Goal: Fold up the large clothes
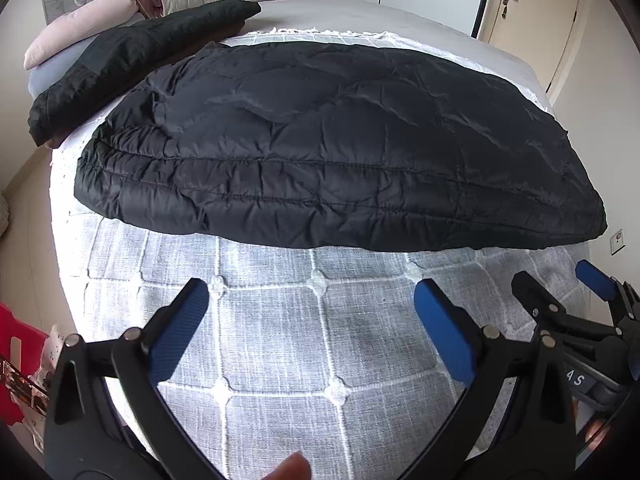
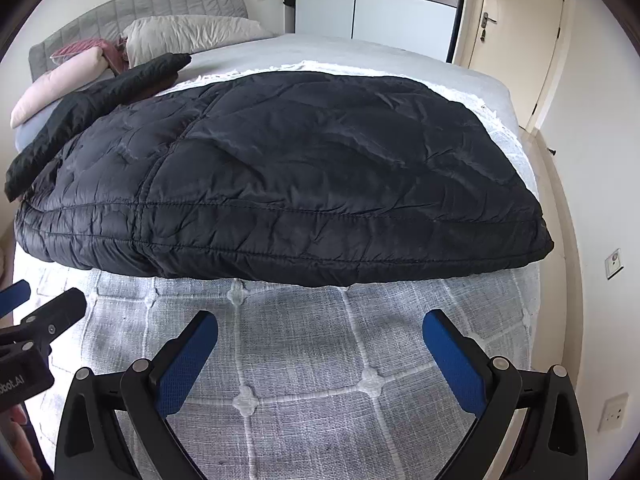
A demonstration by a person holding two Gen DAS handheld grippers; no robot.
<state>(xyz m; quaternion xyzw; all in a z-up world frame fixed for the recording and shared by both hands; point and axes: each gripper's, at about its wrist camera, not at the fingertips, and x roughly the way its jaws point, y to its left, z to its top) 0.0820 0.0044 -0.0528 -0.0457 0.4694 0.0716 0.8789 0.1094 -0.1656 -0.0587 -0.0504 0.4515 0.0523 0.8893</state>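
A large black quilted jacket lies flat on the bed, its hem toward me; it also fills the middle of the right wrist view. One sleeve stretches out to the far left toward the pillows, also seen in the right wrist view. My left gripper is open and empty above the white checked bedspread, short of the hem. My right gripper is open and empty, also short of the hem. It shows at the right edge of the left wrist view.
Pillows and a pink bundle lie at the padded headboard. A wardrobe and a door stand behind the bed. The bed's right edge drops to the floor. A red object sits at the lower left.
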